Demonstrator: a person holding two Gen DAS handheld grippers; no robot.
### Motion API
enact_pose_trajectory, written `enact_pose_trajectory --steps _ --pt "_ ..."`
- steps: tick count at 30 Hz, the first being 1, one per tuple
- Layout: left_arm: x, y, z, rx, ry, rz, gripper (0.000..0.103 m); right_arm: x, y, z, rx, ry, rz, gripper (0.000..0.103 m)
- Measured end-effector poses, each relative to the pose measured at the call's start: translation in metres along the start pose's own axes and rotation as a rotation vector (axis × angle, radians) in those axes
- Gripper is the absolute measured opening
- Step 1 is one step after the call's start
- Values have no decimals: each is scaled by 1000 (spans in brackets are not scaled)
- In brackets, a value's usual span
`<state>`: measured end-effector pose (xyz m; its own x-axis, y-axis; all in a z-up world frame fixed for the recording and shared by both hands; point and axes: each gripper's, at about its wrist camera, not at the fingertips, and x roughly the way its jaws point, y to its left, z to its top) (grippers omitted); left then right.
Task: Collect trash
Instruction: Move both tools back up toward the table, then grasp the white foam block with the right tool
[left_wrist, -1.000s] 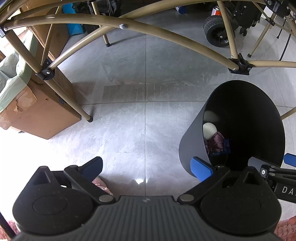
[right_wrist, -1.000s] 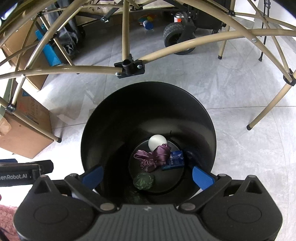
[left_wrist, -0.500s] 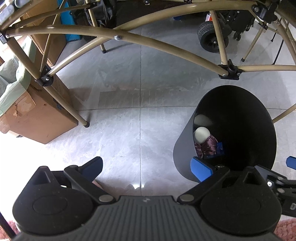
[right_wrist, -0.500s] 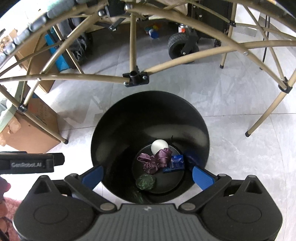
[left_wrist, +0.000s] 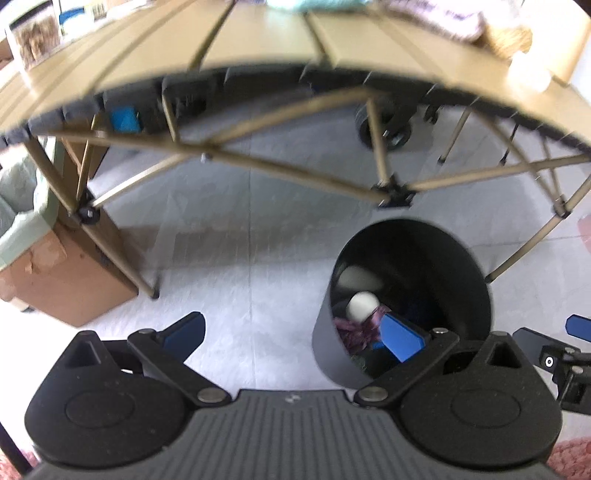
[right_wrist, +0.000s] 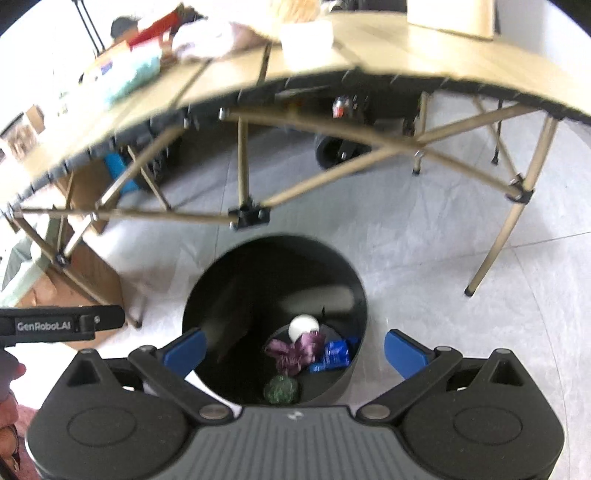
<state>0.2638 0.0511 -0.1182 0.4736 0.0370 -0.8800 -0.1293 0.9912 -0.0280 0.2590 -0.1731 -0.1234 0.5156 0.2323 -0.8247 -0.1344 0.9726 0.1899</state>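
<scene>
Right wrist view puts my right gripper (right_wrist: 295, 349) above the black bin (right_wrist: 275, 284), fingers spread wide and empty — purple wrapper (right_wrist: 295, 350), blue packet (right_wrist: 335, 354) and white ball (right_wrist: 303, 326) lie inside. My left gripper (left_wrist: 291, 336) is likewise wide and empty. I judge a drop-off finished; next, reach the folding table (right_wrist: 369, 59) for remaining trash — blurred there.

The bin (right_wrist: 275, 295) mouth lies open from above; table struts (right_wrist: 317, 177) crowd its far side.

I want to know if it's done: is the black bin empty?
No, the black bin holds a white ball, purple wrapper, blue packet and green wad.
</scene>
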Motion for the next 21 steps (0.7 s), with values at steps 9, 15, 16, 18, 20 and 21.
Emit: enact_pose_trajectory --steps 9,15,16,18,20,21 --pt "-50 -14 11 -7 -173 -67 103 -48 -13 8 9 -225 33 103" --pt "-71 -23 20 -14 -281 -87 103 -72 -17 16 4 -380 39 103" --pt "-74 -25 21 -15 -294 -91 103 -77 -17 17 -1 -410 40 103" --pt "-79 -27 25 -17 -326 -95 103 -85 -17 21 -5 -474 45 103" --pt "-85 -29 29 -17 -368 -88 103 -95 -19 26 -1 -519 58 103" --pt "-87 -28 32 -19 -383 -86 103 -98 -21 28 2 -538 64 103"
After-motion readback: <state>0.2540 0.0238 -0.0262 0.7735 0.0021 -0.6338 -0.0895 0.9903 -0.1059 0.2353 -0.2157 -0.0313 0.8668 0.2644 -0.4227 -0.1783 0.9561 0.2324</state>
